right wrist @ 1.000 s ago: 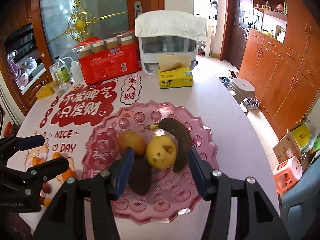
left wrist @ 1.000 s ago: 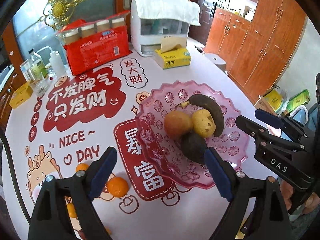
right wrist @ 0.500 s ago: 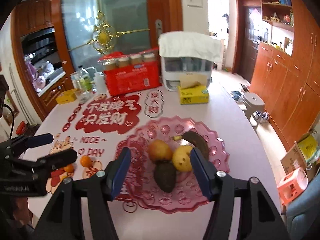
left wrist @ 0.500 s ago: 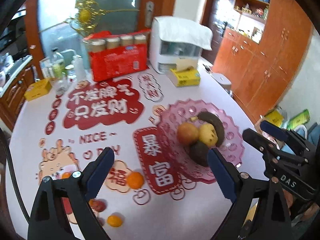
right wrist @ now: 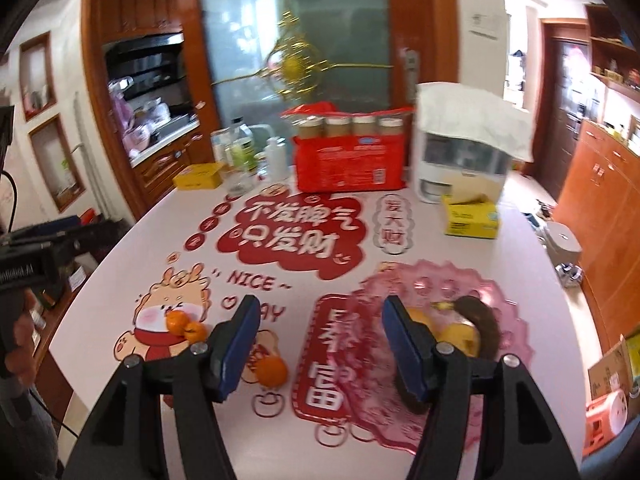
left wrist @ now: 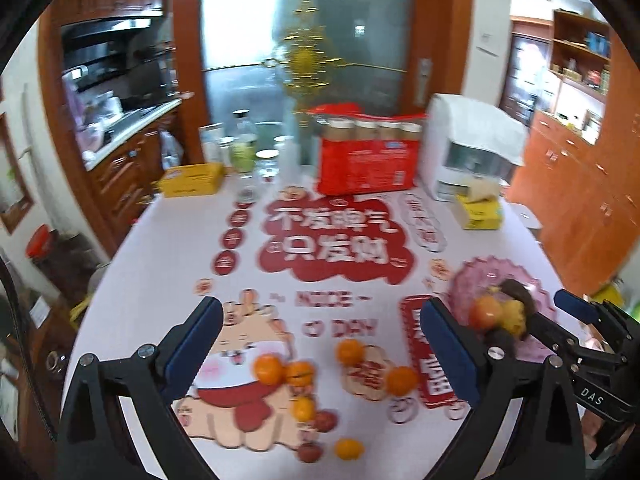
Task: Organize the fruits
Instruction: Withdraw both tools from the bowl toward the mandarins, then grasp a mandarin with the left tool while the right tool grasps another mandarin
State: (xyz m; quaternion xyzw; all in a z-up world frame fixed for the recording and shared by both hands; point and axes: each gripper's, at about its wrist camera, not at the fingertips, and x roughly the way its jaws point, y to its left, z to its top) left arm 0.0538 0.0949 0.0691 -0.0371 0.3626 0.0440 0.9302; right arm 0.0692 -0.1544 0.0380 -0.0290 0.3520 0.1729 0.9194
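In the left wrist view my left gripper (left wrist: 320, 334) hangs above the table with its jaws opening and nothing between them. Below it lie several small oranges (left wrist: 268, 368) and two small red fruits (left wrist: 326, 420), scattered on the printed tablecloth. The pink scalloped plate (left wrist: 484, 276) sits at the right and holds an apple (left wrist: 486, 312), a yellow fruit and a dark banana (left wrist: 518, 292). My right gripper (right wrist: 320, 340) is open and empty, over the plate's (right wrist: 460, 280) left edge. Its view shows the banana (right wrist: 482, 322) and an orange (right wrist: 272, 369) near the left finger.
At the back of the table stand a red pack of jars (left wrist: 366, 156), a white covered dispenser (left wrist: 468, 148), a yellow tissue box (left wrist: 478, 210), a flat yellow box (left wrist: 192, 178) and bottles (left wrist: 245, 152). Wooden cabinets line the right wall. A person's hand (right wrist: 20, 332) is at the left edge.
Both grippers have pulled back and up from the plate and swung left. The loose oranges have come into view under the left gripper. Both sets of jaws stand wider.
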